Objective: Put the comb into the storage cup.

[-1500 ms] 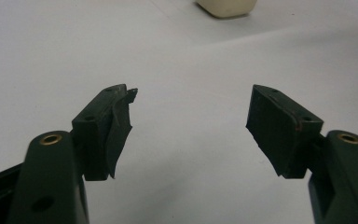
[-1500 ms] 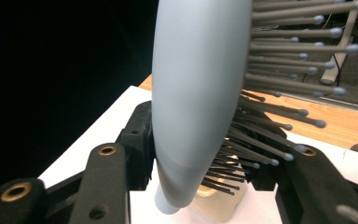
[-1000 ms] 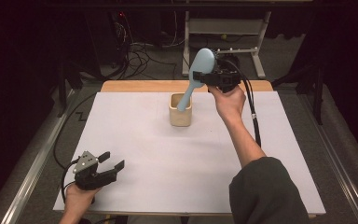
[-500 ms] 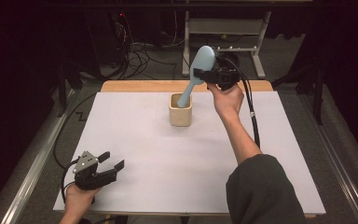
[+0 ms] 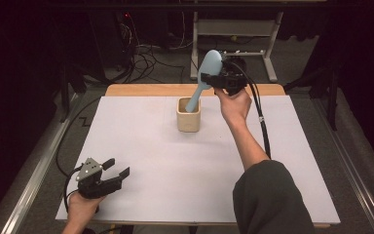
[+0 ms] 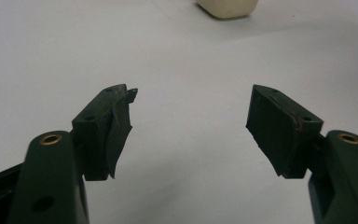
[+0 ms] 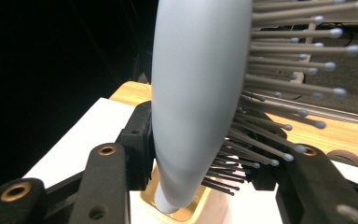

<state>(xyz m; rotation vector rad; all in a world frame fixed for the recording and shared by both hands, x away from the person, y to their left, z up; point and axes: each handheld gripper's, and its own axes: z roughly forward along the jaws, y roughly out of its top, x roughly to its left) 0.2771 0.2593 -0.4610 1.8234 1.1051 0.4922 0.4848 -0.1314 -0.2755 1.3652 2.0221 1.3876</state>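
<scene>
in the upper middle of the high view, the right gripper [image 5: 213, 78] pinches the head of a pale blue hairbrush [image 5: 205, 72], which leans up and to the right while its handle end sits down inside a small cream cup [image 5: 188, 120]. the cup stands on the white table cover [image 5: 185, 170], in the upper centre of the sheet, just left of the person's right hand [image 5: 233, 105]. in the right gripper view the brush fills the centre and top of the frame: one black jaw presses its smooth back on the left, the other meets the bristles [image 7: 279, 88] on the right, and the handle drops into the cup's mouth [image 7: 186, 210] at the bottom centre. a strip of bare wooden tabletop [image 5: 151, 89] runs along the far edge of the sheet, above the cup. beyond it, at the top of the frame, lie tangled cables [image 5: 146, 53] on a dark floor and a light metal frame [image 5: 233, 29]. a black cable [image 5: 260, 122] trails from the right gripper down along the forearm. nothing stands close around the cup on the sheet.

at the lower left of the high view, the left gripper [image 5: 119, 168] rests low at the sheet's corner, jaws spread with nothing between them, well apart from the cup. in the left gripper view, white sheet shows between the jaws and the cup's base [image 6: 226, 7] sits at the top edge
</scene>
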